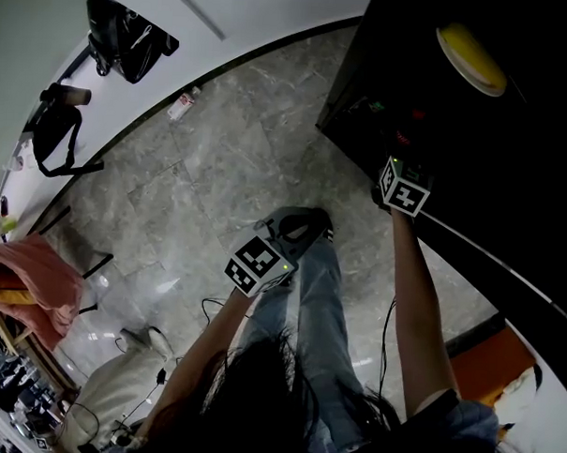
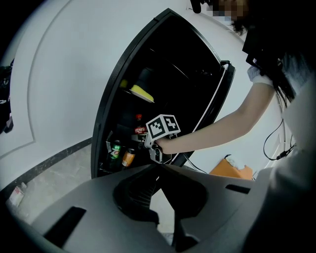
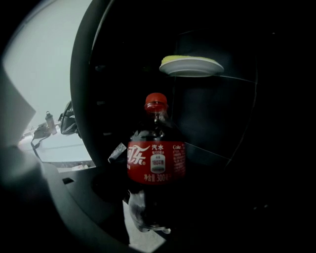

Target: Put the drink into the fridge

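Cola bottle (image 3: 156, 163): it is upright in the right tool (image 3: 154, 205), whose jaws are clamped on its lower body. It sits just inside the open fridge (image 1: 511, 165), below the shelf that carries the plate (image 3: 191, 65). I judge it is gripped low and kept vertical so it can be stood on a shelf. Whether its base already rests on one I cannot tell; it is dark in there.

The left tool (image 2: 158, 172) hangs back over the floor, well apart from the fridge. Its jaws are together with nothing between them, probably just kept out of the way.

By count there are one bottle, one plate with something yellow on it, and two cans (image 2: 122, 153) at the fridge's lower left edge.
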`<state>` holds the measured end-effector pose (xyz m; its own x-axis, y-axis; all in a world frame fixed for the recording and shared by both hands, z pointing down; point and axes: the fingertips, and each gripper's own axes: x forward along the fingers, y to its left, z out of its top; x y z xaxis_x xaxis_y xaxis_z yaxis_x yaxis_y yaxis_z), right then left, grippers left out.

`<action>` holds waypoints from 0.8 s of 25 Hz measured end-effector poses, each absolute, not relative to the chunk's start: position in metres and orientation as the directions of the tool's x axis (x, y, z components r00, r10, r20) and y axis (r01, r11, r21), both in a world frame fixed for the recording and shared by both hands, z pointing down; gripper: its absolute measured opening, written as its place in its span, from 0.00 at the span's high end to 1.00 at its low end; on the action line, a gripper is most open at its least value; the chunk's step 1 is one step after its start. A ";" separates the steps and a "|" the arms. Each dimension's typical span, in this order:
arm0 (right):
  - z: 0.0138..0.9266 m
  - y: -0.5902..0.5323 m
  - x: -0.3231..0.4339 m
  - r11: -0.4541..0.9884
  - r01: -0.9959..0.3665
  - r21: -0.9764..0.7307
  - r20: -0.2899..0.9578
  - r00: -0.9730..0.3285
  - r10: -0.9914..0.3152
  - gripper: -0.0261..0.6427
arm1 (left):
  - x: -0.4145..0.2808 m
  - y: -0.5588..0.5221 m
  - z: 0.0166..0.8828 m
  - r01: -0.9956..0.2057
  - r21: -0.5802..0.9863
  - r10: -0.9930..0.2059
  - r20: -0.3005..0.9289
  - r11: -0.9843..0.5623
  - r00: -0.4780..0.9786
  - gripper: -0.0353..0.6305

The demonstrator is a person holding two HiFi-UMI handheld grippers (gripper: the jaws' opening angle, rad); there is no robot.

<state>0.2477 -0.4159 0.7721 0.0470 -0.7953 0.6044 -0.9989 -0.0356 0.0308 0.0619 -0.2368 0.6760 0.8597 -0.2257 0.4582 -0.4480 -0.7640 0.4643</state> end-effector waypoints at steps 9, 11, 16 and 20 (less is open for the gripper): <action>0.778 -0.420 0.253 -0.024 -0.999 0.028 0.624 0.036 -0.781 0.52 | 0.059 -0.238 0.679 -0.453 0.468 -0.228 0.461 -0.759 0.858 0.93; 0.780 -0.422 0.253 -0.016 -0.999 0.043 0.628 0.039 -0.777 0.52 | 0.060 -0.238 0.680 -0.451 0.470 -0.224 0.463 -0.759 0.858 0.93; 0.784 -0.430 0.250 0.015 -0.996 0.084 0.645 0.043 -0.763 0.52 | 0.057 -0.238 0.685 -0.459 0.473 -0.223 0.472 -0.752 0.853 0.93; 0.786 -0.432 0.253 0.021 -0.994 0.106 0.656 0.054 -0.753 0.52 | 0.056 -0.239 0.685 -0.459 0.478 -0.222 0.472 -0.749 0.853 0.93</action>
